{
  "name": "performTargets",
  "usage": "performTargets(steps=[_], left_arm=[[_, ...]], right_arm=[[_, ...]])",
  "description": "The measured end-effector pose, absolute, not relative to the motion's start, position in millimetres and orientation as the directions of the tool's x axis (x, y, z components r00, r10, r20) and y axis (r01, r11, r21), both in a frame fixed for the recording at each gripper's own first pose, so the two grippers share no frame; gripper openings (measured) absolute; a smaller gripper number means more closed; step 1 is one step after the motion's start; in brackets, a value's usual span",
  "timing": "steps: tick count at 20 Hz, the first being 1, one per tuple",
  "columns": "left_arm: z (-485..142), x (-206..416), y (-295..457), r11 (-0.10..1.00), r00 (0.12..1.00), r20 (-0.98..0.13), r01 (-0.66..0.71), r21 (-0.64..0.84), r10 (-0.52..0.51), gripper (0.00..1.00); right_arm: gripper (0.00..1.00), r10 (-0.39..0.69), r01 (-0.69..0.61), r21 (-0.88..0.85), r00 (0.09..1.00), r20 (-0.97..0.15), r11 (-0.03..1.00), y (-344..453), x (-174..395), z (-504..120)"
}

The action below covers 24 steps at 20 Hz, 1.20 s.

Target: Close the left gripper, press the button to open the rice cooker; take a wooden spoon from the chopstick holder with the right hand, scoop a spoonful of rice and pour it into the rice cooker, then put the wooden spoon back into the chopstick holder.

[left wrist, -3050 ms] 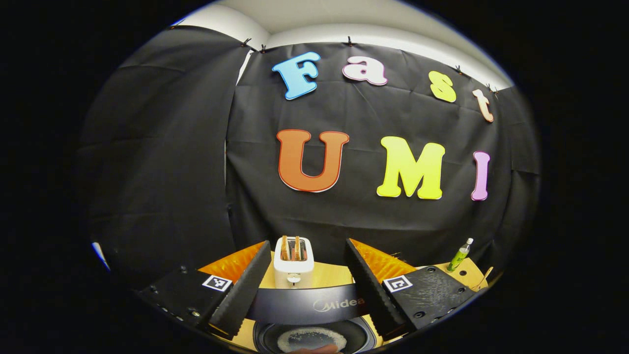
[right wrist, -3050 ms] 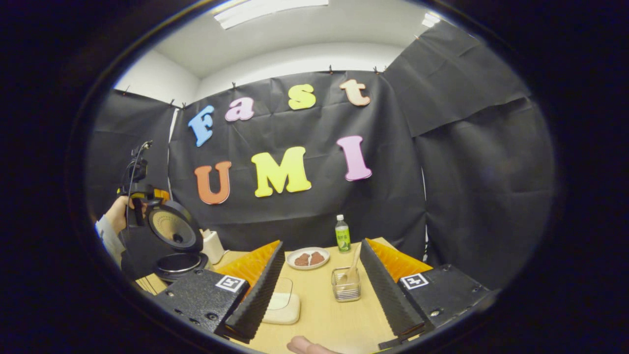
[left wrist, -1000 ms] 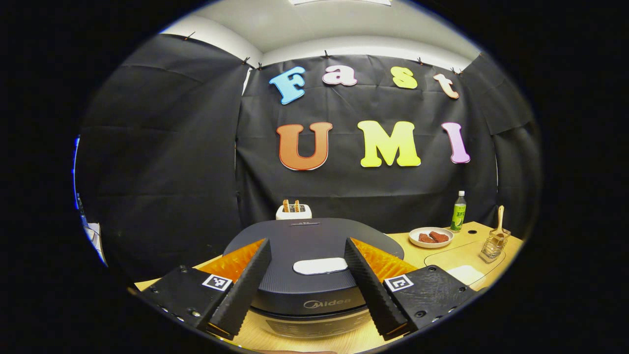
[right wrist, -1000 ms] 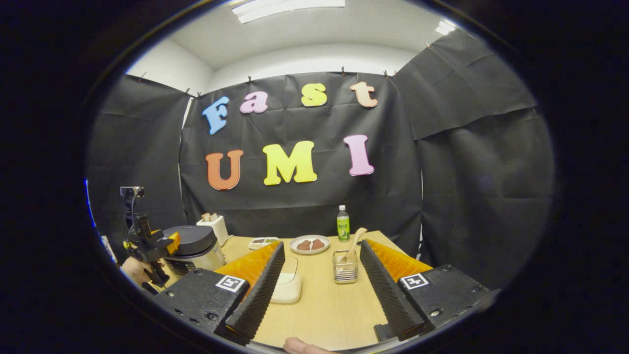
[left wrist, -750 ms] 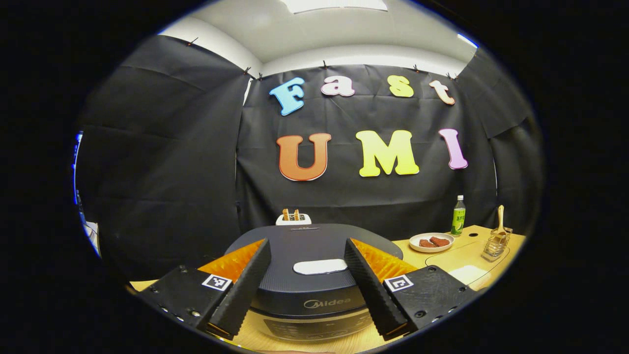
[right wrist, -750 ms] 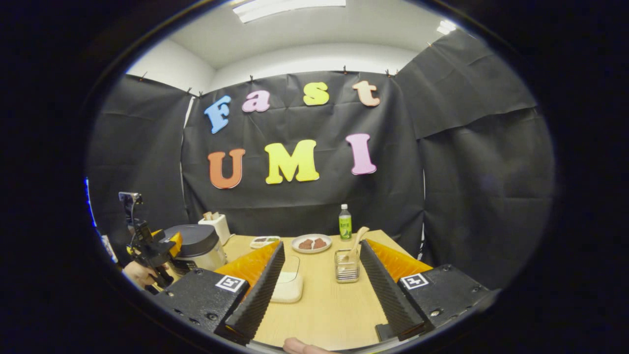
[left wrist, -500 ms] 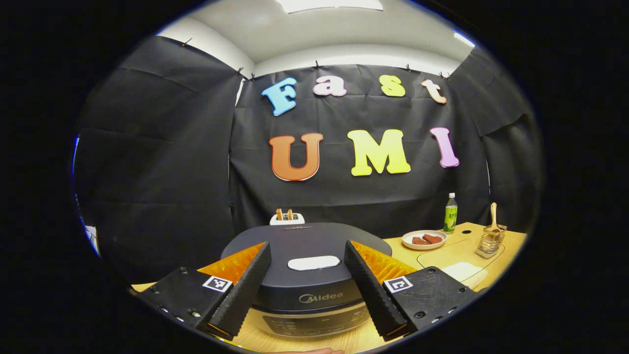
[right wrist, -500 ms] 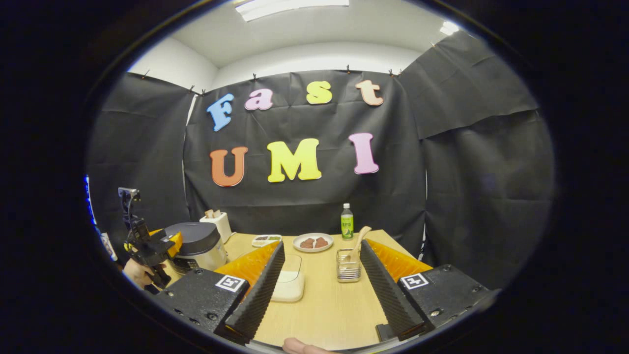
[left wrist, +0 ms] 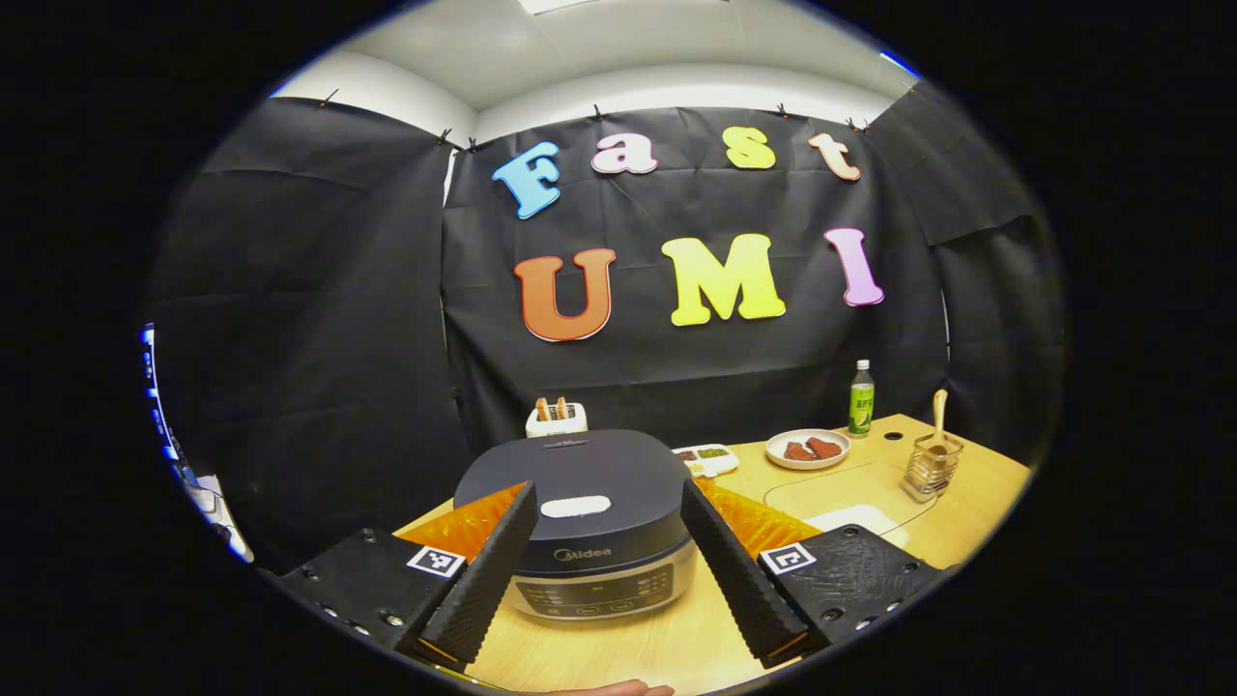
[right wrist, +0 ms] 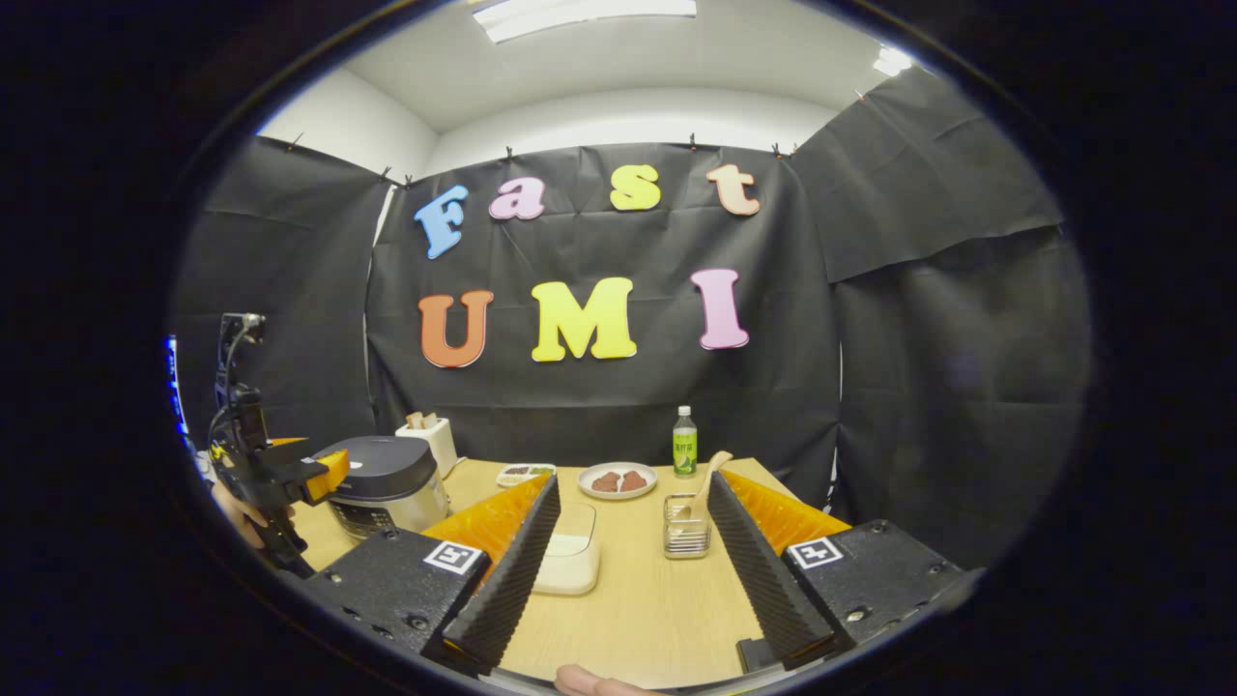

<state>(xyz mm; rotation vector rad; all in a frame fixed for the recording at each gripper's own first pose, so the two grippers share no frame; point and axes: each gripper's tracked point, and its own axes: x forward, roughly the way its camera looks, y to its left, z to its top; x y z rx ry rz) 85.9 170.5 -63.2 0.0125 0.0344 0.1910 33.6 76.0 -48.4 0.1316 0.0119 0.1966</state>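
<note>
The dark-lidded rice cooker point(left wrist: 580, 541) stands shut on the wooden table, its white button point(left wrist: 575, 506) on top. My left gripper point(left wrist: 607, 486) is open, a short way back from the cooker, with nothing between its fingers point(left wrist: 483, 570). In the right gripper view that left gripper point(right wrist: 280, 476) hangs in a hand beside the cooker point(right wrist: 387, 483). My right gripper point(right wrist: 634, 478) is open and empty above the table. Ahead of it the wire chopstick holder point(right wrist: 686, 530) holds the wooden spoon point(right wrist: 710, 474). The white lidded rice box point(right wrist: 570, 551) lies to the holder's left.
A plate with brown pieces point(right wrist: 617, 480), a green bottle point(right wrist: 684, 440), a small snack tray point(right wrist: 522, 474) and a white toaster point(right wrist: 430, 435) stand along the back. The table edge point(left wrist: 976, 522) runs close behind the holder point(left wrist: 933, 469). Black cloth walls enclose the table.
Three seconds ago the cooker's lid stood open with rice inside; now it is shut. The left gripper has drawn back and down from it. The right gripper has barely moved.
</note>
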Motion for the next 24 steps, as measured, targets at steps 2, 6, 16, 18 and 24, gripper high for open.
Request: performTargets(steps=[2, 6, 16, 18, 24], left_arm=[[-47, 71, 161, 0.984, 0.984, -0.008, -0.178, -0.004, 0.178, 0.95], [-23, 43, 145, 0.988, 0.988, 0.032, -0.147, -0.054, 0.149, 0.95], [9, -30, 120, 0.991, 0.988, 0.120, -0.088, -0.101, 0.100, 0.95], [7, -38, 118, 0.992, 0.988, 0.121, -0.091, -0.082, 0.100, 0.96], [0, -56, 109, 0.988, 0.985, 0.111, -0.123, -0.089, 0.132, 0.96]], right_arm=[[0.99, 0.189, -0.188, 0.124, 0.982, 0.005, 0.974, 77, 31, -45], [0.99, 0.192, -0.193, 0.102, 0.981, 0.023, 0.976, 84, 22, -36], [0.99, 0.186, -0.192, 0.076, 0.979, 0.079, 0.978, 87, 4, -16], [0.99, 0.192, -0.197, 0.068, 0.979, 0.070, 0.978, 89, 3, -21], [0.99, 0.207, -0.211, 0.075, 0.977, 0.054, 0.975, 96, 4, -23]])
